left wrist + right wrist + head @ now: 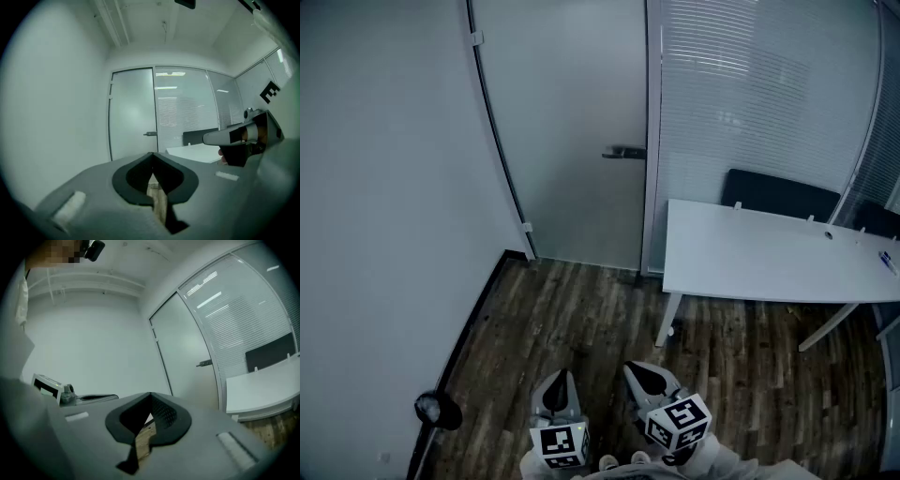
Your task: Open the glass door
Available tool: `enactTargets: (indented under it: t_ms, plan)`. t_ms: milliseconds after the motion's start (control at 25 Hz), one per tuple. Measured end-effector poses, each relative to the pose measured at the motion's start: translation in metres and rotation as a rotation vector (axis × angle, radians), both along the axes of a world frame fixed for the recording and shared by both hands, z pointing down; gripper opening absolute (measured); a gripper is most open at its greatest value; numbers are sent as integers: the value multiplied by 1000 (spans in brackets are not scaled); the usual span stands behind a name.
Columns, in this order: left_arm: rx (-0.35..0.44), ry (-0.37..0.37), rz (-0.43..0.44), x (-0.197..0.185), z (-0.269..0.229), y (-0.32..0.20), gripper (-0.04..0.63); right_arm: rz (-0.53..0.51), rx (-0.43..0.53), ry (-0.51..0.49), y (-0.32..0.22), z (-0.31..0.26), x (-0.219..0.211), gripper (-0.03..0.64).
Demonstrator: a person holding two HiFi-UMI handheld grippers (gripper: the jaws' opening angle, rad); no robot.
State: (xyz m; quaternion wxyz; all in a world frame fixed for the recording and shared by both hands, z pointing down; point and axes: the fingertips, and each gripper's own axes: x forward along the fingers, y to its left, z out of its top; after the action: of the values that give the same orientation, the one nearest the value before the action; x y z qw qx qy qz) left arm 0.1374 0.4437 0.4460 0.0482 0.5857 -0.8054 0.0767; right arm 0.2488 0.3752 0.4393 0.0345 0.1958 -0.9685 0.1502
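Note:
The frosted glass door (572,122) stands closed at the far end of the room, its dark lever handle (623,153) on the right edge. Both grippers hang low and near me, well short of the door. My left gripper (562,375) has its jaws together with nothing in them. Beside it, my right gripper (637,371) is also shut and empty. In the left gripper view the left gripper (151,155) points at the door (132,112) and handle (150,134). The right gripper view shows the right gripper (150,395) and, beyond it, the door (183,345) and handle (204,363).
A white desk (769,258) stands to the right of the door, with black chair backs (780,193) behind it. A glass partition with blinds (750,84) runs along the right. A white wall (384,206) closes the left side. A small black round object (438,410) sits at its base.

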Motion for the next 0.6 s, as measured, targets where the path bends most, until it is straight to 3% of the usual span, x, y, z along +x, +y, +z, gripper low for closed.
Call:
enactTargets:
  t_ms: [320,600]
  plan:
    - [-19,-2,18,23,6,-10,5,8,-19,1,-8,4,21,5]
    - [-29,-9,15,34,13,-25,5,9,-46,-58,-28,5,36,5]
